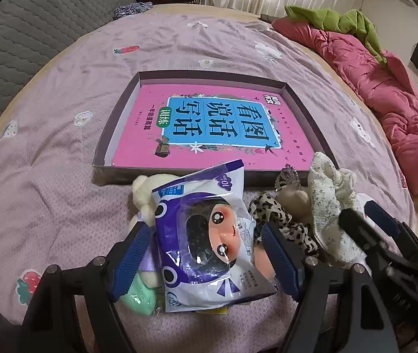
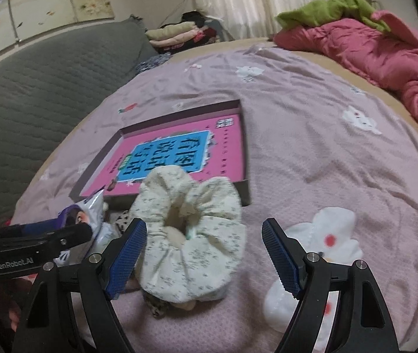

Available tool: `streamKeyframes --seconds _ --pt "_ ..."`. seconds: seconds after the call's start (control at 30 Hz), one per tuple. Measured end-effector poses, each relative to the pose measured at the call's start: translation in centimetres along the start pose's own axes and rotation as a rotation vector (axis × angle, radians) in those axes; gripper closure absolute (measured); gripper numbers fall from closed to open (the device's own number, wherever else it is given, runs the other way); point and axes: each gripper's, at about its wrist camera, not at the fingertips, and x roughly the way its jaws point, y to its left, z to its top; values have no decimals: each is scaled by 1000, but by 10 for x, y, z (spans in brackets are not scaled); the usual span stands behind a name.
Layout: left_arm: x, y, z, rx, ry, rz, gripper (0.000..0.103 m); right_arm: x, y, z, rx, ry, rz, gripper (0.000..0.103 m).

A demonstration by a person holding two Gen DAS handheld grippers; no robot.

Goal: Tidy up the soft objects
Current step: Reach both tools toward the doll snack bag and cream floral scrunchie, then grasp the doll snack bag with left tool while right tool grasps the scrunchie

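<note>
The left tongs [image 1: 209,257] sit wide apart, one blue pad on each side of a shiny toy packet [image 1: 206,235]. The pads look very near the packet, maybe just touching its sides, but they do not seem to squeeze it yet. I think they are placed like this so they can close and lift it.

The right tongs [image 2: 204,257] are wide too. A puffy cream scrunchie [image 2: 191,244] with tiny flowers lies between the pads, closer to the left pad, and the right pad stands well away from it. Nothing is held there. They look lined up to grab the scrunchie.

Around the packet lies a little heap of soft things: a cream plush toy [image 1: 144,194] behind it, something mint green [image 1: 138,294] under its left edge, and a spotted leopard scrunchie [image 1: 279,217] on its right. They are all bunched together at the near side of the bed.

Just past the heap sits a flat open box [image 1: 114,123] with a pink book [image 1: 223,123] in the bottom. It is right next to the pile, so I guess the soft things go in there.

All this rests on a purple bedsheet [image 1: 61,153].
</note>
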Motion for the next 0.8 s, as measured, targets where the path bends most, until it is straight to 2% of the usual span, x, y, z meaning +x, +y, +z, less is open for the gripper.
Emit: streamKeyframes --seconds 0.13,0.23,0.4,0.5,0.57,0.6,0.7,0.8 --pt "5 -2 0 5 13 14 26 8 18 0 -76 16 -4 21" --pt "9 -2 1 1 15 27 27 13 21 0 -117 15 -57 21" --pt "14 -1 3 2 27 40 28 16 3 4 -39 38 -15 23" --pt "14 0 3 6 27 39 32 14 -5 8 -20 35 -12 36" --pt "14 0 3 7 26 41 37 17 -7 7 -11 58 11 55" --pt "14 1 3 7 25 49 37 19 -7 7 -14 75 20 60" --pt "15 2 3 5 28 41 38 18 -5 7 -34 67 25 67" --pt "14 4 4 3 25 30 41 17 -7 9 -25 58 23 78"
